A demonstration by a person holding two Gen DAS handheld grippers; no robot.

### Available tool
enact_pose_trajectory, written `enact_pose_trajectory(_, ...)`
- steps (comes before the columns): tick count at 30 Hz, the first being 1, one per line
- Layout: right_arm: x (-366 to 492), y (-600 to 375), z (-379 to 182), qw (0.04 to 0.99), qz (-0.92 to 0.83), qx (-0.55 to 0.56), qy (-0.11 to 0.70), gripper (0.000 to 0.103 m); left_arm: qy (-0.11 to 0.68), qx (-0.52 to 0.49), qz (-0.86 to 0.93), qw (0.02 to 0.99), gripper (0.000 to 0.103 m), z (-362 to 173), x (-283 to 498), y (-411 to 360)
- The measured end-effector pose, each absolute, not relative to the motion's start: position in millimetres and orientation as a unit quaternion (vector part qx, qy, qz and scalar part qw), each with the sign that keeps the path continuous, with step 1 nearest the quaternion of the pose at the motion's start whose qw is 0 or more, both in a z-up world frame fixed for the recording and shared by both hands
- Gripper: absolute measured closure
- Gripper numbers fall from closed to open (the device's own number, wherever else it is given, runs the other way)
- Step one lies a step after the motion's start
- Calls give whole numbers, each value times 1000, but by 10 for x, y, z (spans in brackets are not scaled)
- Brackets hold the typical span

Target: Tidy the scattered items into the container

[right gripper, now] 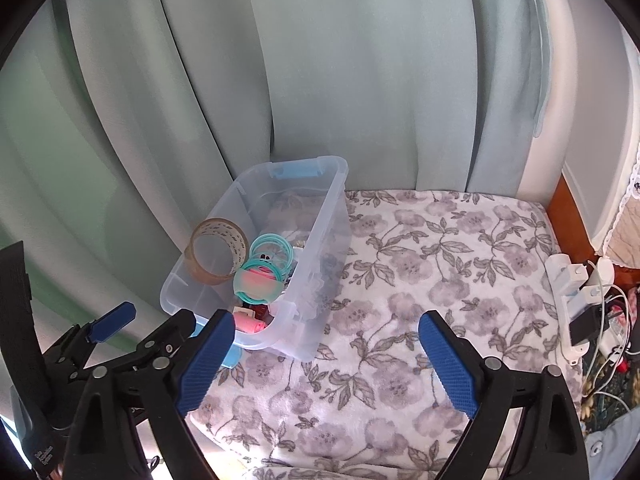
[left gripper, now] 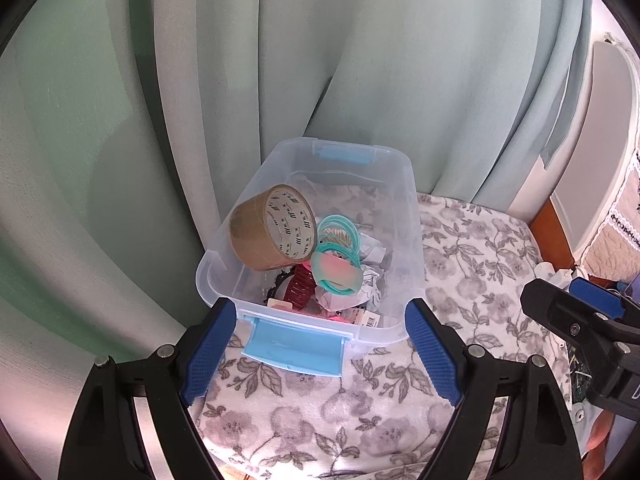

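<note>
1. The blue ribbed fingers [left gripper: 212, 344] of the left gripper [left gripper: 316, 350] stand spread wide with nothing between them, framing the near short end of the clear plastic storage box with pale blue latches [left gripper: 412, 240]; the right gripper [right gripper: 326, 358] is likewise released and empty, over bare blanket.
2. The box lies straight ahead of the left fingers, its long axis running away from them toward the pale green curtain [left gripper: 360, 60], near the back left edge of the grey-flowered white blanket [right gripper: 420, 272]. The left hand is the nearer; from the right the box sits ahead and to the left.
3. Inside, heaped at the near end: a brown roll of packing tape [left gripper: 268, 240] leaning on the left wall, teal plastic rings [left gripper: 336, 232], a round teal-and-pink case [left gripper: 336, 276].
4. Judged from this, no loose item remains on the visible blanket.
5. Lower contents are a jumble, hard to name. A white power strip with plugs [right gripper: 572, 300] lies off the right edge; the blanket's near edge is hidden behind the grippers.
</note>
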State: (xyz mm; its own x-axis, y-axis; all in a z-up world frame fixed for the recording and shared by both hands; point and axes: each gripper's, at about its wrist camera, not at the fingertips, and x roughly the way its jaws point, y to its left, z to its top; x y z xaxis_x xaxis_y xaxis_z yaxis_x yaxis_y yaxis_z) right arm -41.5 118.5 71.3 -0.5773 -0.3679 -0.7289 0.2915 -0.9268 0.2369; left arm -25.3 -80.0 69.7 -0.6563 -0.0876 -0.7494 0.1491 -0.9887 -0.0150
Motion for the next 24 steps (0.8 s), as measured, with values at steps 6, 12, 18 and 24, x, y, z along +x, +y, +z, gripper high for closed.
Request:
enact_pose_trajectory(6,-412,1162,716,186,-886,423,-46,0,45,411,-908,60,15,690,-249,-817)
enact_pose_trajectory(12,-400,1150,723,182,-888,421,-42,0,52,406,-911,59,8,702,-239,-829)
enact_pose_trajectory(18,-383,1129,734,178,-889,419,-33,0,59,404,-911,58,5,694,-243,-835)
enact_pose_trajectory(24,-388,1096,724,179,-888,423,-28,0,54,407,-910,58,5,683,-265,-830)
